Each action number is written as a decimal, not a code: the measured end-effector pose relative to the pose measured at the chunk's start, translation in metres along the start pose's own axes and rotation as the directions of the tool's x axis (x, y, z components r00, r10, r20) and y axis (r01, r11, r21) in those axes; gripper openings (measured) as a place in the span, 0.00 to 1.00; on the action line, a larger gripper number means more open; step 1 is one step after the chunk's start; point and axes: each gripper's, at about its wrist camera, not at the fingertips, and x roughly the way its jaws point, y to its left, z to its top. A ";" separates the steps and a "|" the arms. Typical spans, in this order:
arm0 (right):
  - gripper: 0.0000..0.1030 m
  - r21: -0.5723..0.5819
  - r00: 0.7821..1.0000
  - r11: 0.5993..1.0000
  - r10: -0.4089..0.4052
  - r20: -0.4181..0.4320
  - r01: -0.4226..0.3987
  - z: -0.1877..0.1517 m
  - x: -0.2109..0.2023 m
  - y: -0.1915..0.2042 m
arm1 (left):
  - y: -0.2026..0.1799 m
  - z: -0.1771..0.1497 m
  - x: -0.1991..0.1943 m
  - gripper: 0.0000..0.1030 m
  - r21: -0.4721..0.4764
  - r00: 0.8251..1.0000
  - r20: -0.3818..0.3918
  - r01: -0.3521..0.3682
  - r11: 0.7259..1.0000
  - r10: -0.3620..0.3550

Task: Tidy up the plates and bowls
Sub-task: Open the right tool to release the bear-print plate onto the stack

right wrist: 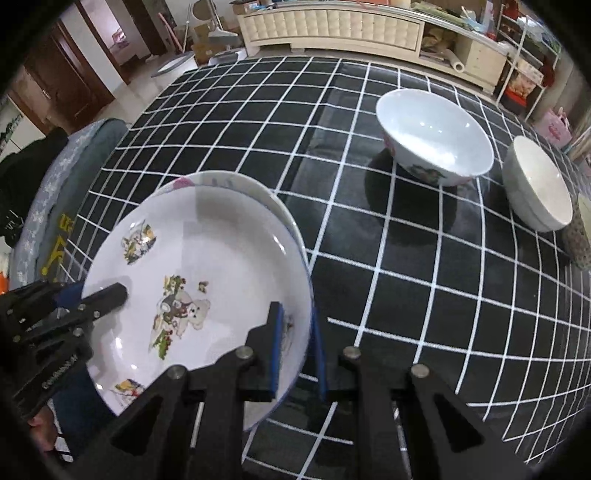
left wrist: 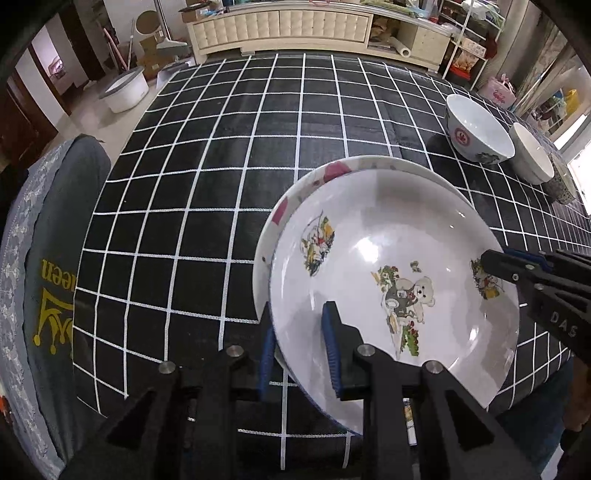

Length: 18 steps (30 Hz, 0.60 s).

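Both grippers hold one white plate with a bear picture (left wrist: pixel 369 236) (right wrist: pixel 221 240). My left gripper (left wrist: pixel 299 347) is shut on its near left rim, one finger inside the plate and one outside. At the opposite rim, my right gripper (right wrist: pixel 297 350) is shut on it the same way. Each gripper also shows in the other's view: the right gripper (left wrist: pixel 495 262) and the left gripper (right wrist: pixel 118 291). Under it, offset toward the far side, a second plate with pink marks (left wrist: pixel 334 168) (right wrist: pixel 221 180) lies on the checked tablecloth (left wrist: pixel 221 166). Whether the two plates touch I cannot tell.
A large white bowl (left wrist: pixel 476 125) (right wrist: pixel 432 129) and a smaller white bowl (left wrist: pixel 532 155) (right wrist: pixel 539 181) stand at the far right, with a patterned bowl (right wrist: pixel 580 236) beside them. A grey-cushioned chair (left wrist: pixel 55 258) is at the table's left edge. A white cabinet (left wrist: pixel 280 26) stands beyond.
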 end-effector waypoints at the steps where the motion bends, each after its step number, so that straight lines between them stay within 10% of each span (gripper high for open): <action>1: 0.19 -0.002 1.000 1.000 -0.004 -0.001 0.004 0.001 0.001 0.001 | 0.000 0.001 0.000 0.22 0.001 1.000 0.002 -0.001 1.000 0.001; 18: 0.19 -0.020 1.000 1.000 -0.015 0.017 0.015 0.009 -0.011 0.001 | 0.006 0.006 -0.017 0.30 0.004 0.997 0.061 -0.044 0.999 0.044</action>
